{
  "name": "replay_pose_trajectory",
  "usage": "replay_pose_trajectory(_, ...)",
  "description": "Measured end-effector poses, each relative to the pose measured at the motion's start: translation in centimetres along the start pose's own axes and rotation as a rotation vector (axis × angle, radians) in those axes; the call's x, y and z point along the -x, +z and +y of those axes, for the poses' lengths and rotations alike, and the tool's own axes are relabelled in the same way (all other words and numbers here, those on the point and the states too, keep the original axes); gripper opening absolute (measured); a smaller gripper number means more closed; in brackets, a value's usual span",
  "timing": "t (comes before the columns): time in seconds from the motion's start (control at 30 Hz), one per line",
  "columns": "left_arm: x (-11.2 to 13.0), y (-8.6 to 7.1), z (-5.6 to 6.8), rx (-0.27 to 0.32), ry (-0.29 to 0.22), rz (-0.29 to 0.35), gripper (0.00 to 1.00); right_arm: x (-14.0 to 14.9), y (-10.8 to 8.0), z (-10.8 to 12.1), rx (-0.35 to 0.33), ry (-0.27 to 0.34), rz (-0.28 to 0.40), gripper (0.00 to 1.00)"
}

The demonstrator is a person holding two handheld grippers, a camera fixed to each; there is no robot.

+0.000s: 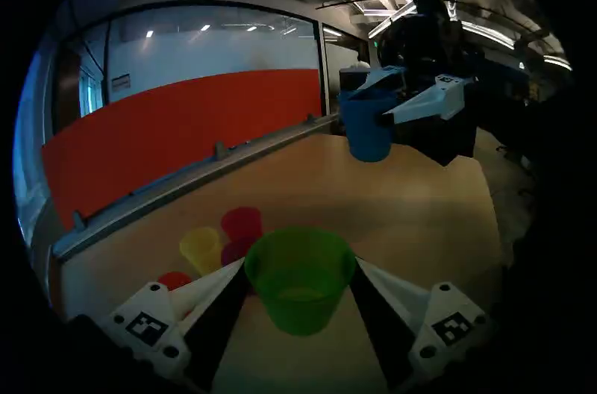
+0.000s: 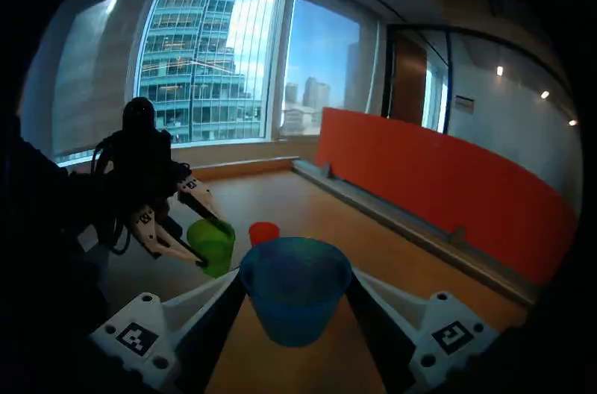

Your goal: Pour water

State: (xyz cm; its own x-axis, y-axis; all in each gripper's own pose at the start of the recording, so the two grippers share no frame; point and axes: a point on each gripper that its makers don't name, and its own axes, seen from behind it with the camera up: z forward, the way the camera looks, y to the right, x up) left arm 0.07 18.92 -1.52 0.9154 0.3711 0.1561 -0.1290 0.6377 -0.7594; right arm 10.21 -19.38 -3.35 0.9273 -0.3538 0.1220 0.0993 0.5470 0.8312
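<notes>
A pale wooden tabletop (image 1: 418,207) runs up to a low grey metal rail (image 1: 186,177). Behind the rail stands a long orange partition panel (image 1: 186,125) under a glass wall (image 1: 209,43). Strip lights (image 1: 485,32) line the dim ceiling. In the right gripper view, tall windows (image 2: 328,58) show glass high-rise towers (image 2: 179,73) and blue sky, with daylight falling across the wood.

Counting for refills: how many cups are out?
6: green cup in left gripper, blue cup in right gripper; yellow, pink, purple, red on the table. Purple half hidden; others might be.
</notes>
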Motion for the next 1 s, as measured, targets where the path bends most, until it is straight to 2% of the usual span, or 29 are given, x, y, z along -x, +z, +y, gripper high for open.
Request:
replay_pose_trajectory(0.47, 3.8, 1.8, -0.2, 0.027, 0.010, -0.132, 0.87, 5.3, 2.1, 0.2, -0.031, -0.017, -0.114, 0.92)
replay_pose_trajectory(0.67, 5.3, 2.4, -0.1, 0.042, 0.030, -0.179, 0.87, 7.0, 3.0, 0.6, -0.028, -0.030, -0.161, 0.92)
replay_pose_trajectory(1.0, 7.0, 3.2, -0.1, 0.069, 0.003, -0.228, 0.87, 9.4, 4.2, 0.1, -0.053, -0.035, -0.219, 0.92)
